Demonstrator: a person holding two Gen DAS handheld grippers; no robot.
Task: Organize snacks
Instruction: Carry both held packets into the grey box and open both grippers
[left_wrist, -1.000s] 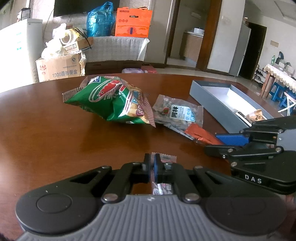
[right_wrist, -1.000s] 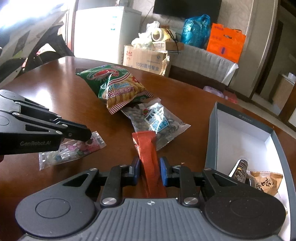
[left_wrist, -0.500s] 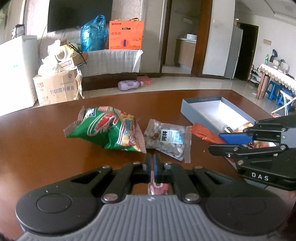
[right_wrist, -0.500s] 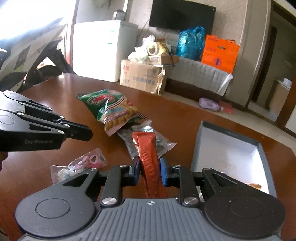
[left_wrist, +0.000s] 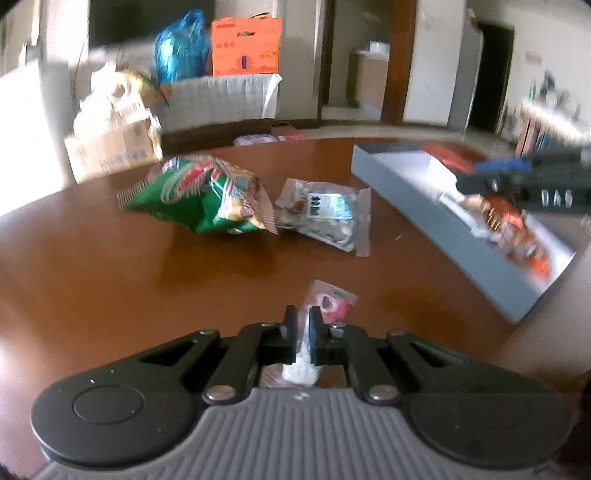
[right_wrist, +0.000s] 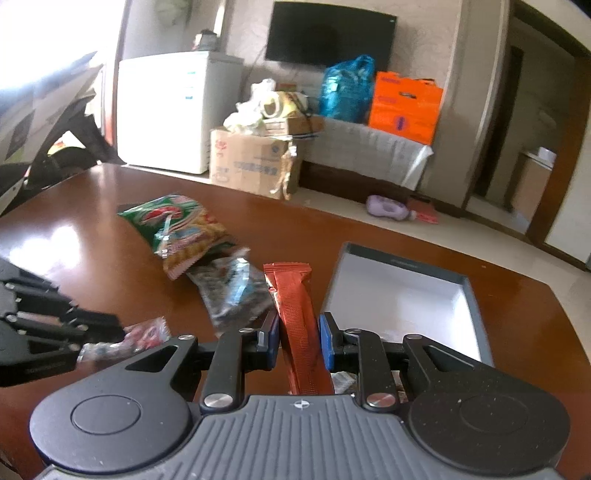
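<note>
My left gripper (left_wrist: 303, 325) is shut on a small clear candy packet (left_wrist: 327, 302) with pink sweets, held above the brown table (left_wrist: 110, 280). My right gripper (right_wrist: 298, 332) is shut on a long orange snack stick packet (right_wrist: 295, 302), held up near the grey box (right_wrist: 476, 306). In the left wrist view the right gripper (left_wrist: 517, 181) hovers over the grey box (left_wrist: 443, 221), which holds several snacks. A green cracker bag (left_wrist: 199, 195) and a clear packet of seeds (left_wrist: 325, 218) lie on the table; both show in the right wrist view, the bag (right_wrist: 181, 229) and the seeds (right_wrist: 232, 291).
The table's far edge curves behind the snacks. Beyond it stand a cardboard carton (right_wrist: 251, 162), a white cabinet (right_wrist: 166, 110), a blue bag (right_wrist: 347, 88) and an orange bag (right_wrist: 404, 107). A purple bottle (right_wrist: 386, 208) lies on the floor.
Both grippers have lifted with their packets. The right gripper has moved over the grey box; the left gripper has risen, showing more of the table.
</note>
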